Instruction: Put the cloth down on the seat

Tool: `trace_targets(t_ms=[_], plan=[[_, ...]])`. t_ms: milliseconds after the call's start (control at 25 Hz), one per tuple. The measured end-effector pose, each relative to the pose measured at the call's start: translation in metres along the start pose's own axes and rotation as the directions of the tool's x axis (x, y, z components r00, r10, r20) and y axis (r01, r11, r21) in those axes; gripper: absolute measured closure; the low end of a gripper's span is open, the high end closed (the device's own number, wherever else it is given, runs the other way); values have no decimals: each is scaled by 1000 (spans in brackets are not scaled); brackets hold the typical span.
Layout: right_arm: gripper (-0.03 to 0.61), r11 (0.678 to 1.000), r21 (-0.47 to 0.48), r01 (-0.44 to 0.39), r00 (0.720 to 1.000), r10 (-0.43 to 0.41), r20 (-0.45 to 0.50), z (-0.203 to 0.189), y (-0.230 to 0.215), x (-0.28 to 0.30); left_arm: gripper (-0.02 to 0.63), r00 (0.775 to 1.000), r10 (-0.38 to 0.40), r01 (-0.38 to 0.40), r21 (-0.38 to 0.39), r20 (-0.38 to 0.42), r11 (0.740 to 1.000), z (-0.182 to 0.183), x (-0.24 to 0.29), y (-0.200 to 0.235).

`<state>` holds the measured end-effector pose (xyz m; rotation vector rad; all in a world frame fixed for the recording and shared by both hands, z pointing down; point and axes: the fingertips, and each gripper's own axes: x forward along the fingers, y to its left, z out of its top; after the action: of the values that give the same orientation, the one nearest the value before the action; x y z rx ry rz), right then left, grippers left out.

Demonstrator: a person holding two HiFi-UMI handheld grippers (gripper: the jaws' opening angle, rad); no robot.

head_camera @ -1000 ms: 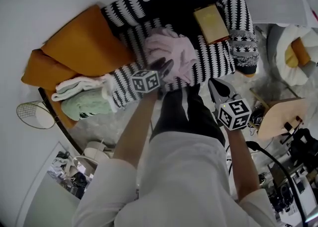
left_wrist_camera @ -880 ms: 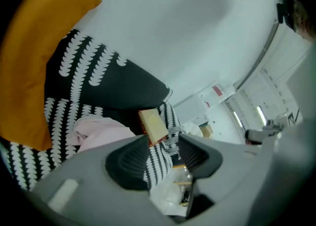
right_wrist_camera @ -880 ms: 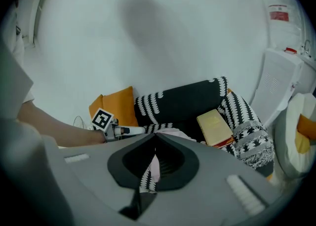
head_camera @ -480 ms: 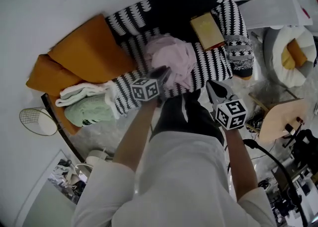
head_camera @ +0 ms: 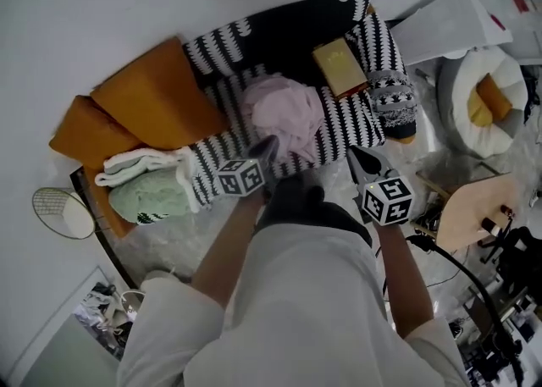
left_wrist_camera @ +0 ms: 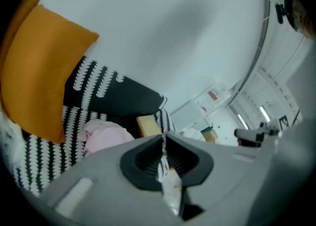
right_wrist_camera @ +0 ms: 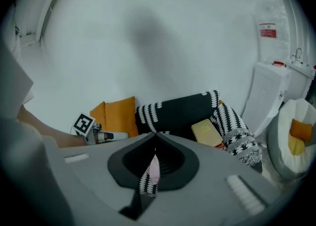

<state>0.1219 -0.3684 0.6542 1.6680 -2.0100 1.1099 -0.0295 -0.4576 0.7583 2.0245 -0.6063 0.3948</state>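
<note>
A crumpled pink cloth point(head_camera: 284, 114) lies loose on the seat of a sofa covered by a black-and-white patterned throw point(head_camera: 360, 118); the left gripper view shows the pink cloth point(left_wrist_camera: 103, 138) too. My left gripper point(head_camera: 267, 148) hovers just short of the cloth's near edge. Its jaws are closing and almost meet at the tips point(left_wrist_camera: 163, 138), with nothing between them. My right gripper point(head_camera: 357, 158) hangs over the seat's front edge, right of the cloth, shut and empty point(right_wrist_camera: 157, 136).
A yellow box point(head_camera: 339, 68) rests on the seat by the right armrest. Orange cushions point(head_camera: 157, 97) and folded white and green towels point(head_camera: 148, 182) fill the sofa's left end. A round white pet bed point(head_camera: 483, 97) and a wooden stool point(head_camera: 474, 203) stand at the right.
The left gripper has drawn back from the pink cloth toward the person and its jaws have closed. The cloth stays on the seat. The right gripper has barely moved.
</note>
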Motion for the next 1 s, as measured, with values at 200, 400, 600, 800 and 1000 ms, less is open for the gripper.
trace_targets(t_ms=[200,400,600,800,1000], plan=[[575,999,-7,-31,999,31,32,-9,7,-33,602,999,12,-12,0,52,1000,-21,-26,-35],[575,997,-32,-70,996,72,56,-27,22,-72,612,991,12,-10,-19,132,1000,-34,-64,-80],[575,994,-78,-79,995,84,61,-59,30,-119,612,984,-35,35,4,173,999,-59,-95,-132],[575,993,-73,-98,988,105,111,-79,35,-164,612,974,-76,77,1,211,997,-89,-115,-174],[575,987,-109,-117,979,133,155,-98,46,-205,612,961,-105,92,61,255,994,-119,-141,-215]])
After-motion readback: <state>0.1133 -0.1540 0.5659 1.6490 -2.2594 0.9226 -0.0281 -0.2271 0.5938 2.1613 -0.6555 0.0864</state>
